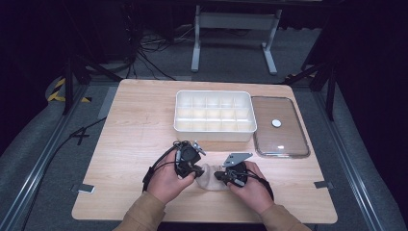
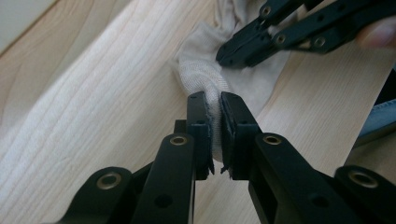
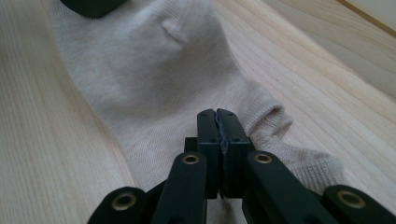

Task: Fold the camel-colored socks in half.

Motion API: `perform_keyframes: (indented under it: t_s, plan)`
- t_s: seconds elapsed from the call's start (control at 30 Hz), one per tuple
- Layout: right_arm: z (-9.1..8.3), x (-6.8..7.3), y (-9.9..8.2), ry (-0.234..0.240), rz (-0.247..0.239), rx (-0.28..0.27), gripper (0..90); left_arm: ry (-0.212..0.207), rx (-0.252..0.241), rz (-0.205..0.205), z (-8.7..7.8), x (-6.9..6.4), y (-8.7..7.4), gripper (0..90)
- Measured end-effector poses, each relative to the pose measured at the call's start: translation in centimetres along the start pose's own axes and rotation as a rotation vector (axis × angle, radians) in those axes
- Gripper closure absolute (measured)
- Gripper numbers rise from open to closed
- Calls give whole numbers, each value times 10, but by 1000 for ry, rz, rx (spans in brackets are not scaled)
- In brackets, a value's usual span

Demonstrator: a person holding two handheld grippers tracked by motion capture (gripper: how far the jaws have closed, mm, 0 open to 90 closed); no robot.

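While 2 black, hinged grippers work at the near edge of a pale wooden table (image 1: 134, 125), a soft, beige ribbed sock (image 1: 210, 175) lies crumpled between them. The left gripper (image 2: 212, 126), its matte arms studded with brass rivets, has its jaws clamped on a bunched fold of the knit, which fills the narrow gap between the pads. The right gripper (image 3: 217, 128) has its jaws pressed together with barely a seam between them, the tips resting on the sock's fabric close to its cuff end; whether a thin layer of cloth is pinched there cannot be told. In the high view, the left gripper (image 1: 191, 169) sits at the sock's left end and the right gripper (image 1: 222, 176) at its right end, each in a hand (image 1: 168, 180) coming out of a tan sleeve, with black cables trailing from the left 1. The grey 3-cornered plate rides on top of the right gripper. Beyond them, farther up the table, stands a white rectangular plastic box (image 1: 214, 134) divided into small compartments. Just to its right lies a clear flat lid (image 1: 288, 139) with rounded corners and a white round knob at its middle.
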State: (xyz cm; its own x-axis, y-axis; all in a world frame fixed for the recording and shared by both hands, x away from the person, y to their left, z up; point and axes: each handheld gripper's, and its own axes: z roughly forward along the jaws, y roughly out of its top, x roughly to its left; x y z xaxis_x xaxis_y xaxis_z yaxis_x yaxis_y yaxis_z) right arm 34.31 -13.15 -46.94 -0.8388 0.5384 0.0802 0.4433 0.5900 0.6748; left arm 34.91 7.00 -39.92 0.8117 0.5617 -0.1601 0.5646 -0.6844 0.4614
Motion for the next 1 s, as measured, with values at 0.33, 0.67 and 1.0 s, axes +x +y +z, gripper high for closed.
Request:
perform_keyframes:
  t_s: [0.33, 0.67, 1.0]
  plan:
    - [9, 9, 3, 0, -17, -35, 895, 2, -46, 57, -6, -11, 11, 830]
    - [-9, 6, -4, -40, 4, -82, 847, -6, -19, 50, 0, -11, 19, 830]
    - [-57, -20, -28, -68, 157, 25, 898, -1, -10, 36, -3, -7, 21, 829]
